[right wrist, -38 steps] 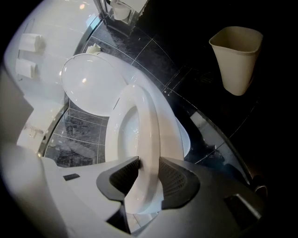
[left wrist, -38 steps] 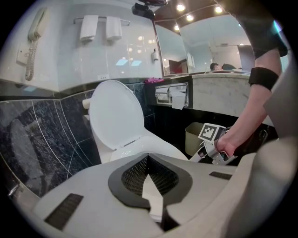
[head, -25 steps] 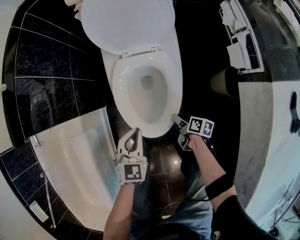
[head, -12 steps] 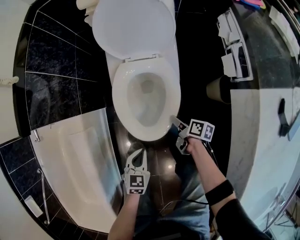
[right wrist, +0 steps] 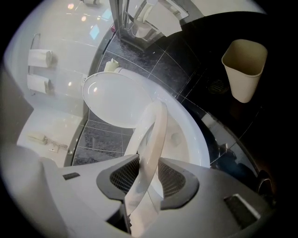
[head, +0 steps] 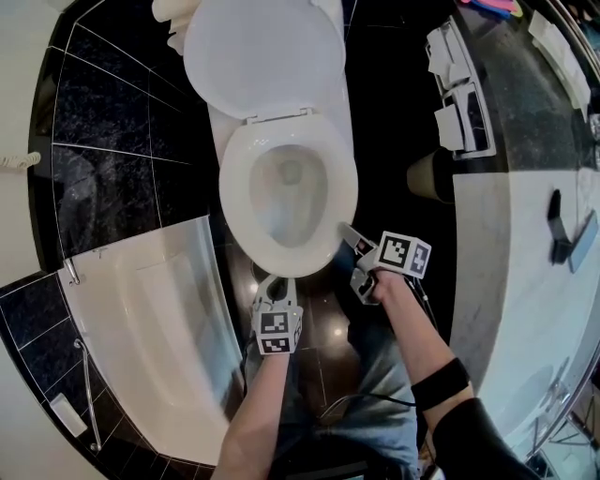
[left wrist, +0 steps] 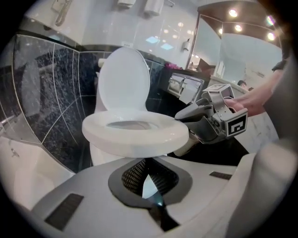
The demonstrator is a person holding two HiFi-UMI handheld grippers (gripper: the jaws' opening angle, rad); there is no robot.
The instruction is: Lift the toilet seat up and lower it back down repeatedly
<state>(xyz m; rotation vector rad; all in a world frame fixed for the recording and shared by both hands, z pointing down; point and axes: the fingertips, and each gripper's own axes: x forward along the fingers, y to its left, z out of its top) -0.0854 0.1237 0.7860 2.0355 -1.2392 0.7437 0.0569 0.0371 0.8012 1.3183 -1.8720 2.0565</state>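
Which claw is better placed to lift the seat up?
Right: the right claw has the seat rim between its jaws, which have just been opening; the left claw is shut in front of the bowl.

In the head view, a black marbled tile wall point(head: 103, 141) with pale grout fills 10 o'clock. A white bathtub point(head: 159, 319) with a chrome grab bar point(head: 86, 375) lies at 8 o'clock. Glossy dark floor tiles point(head: 330, 323) show near centre. A cream waste bin point(head: 427, 175) stands at 2 o'clock, beside a pale marble counter point(head: 525, 281) running from 3 to 5 o'clock. In the left gripper view, small round lights point(left wrist: 233, 13) glow at 1 o'clock.
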